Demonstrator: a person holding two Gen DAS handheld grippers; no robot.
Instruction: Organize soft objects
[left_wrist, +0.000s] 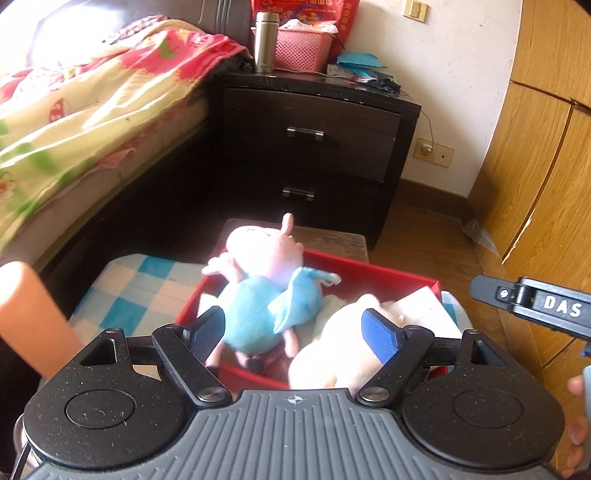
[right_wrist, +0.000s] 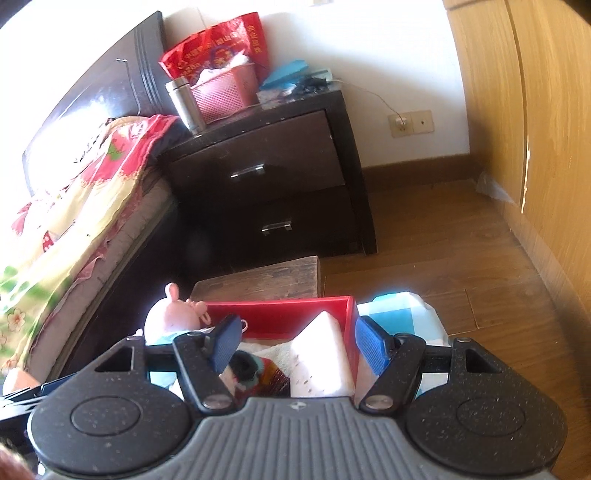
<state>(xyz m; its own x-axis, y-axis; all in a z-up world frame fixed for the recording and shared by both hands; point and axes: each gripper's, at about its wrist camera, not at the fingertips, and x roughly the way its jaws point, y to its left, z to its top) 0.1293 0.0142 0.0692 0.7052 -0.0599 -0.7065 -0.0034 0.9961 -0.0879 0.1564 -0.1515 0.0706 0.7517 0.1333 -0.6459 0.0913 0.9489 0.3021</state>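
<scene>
Plush pig (supine) lengthwise, head far-end

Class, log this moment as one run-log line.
left gripper: open, empty | right gripper: open, empty | pig plush: in red box

Both wrist cams close above red box, angled down; share nightstand.

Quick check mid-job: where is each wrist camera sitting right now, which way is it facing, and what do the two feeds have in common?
Left wrist: behind the open left tool, looking down at the pink pig plush in blue in the red open box; right tool and a fingertip at right.
Right wrist: behind the right tool, nothing gripped, above the box's right end.
Shared: plush, box, dark two-drawer nightstand.
</scene>
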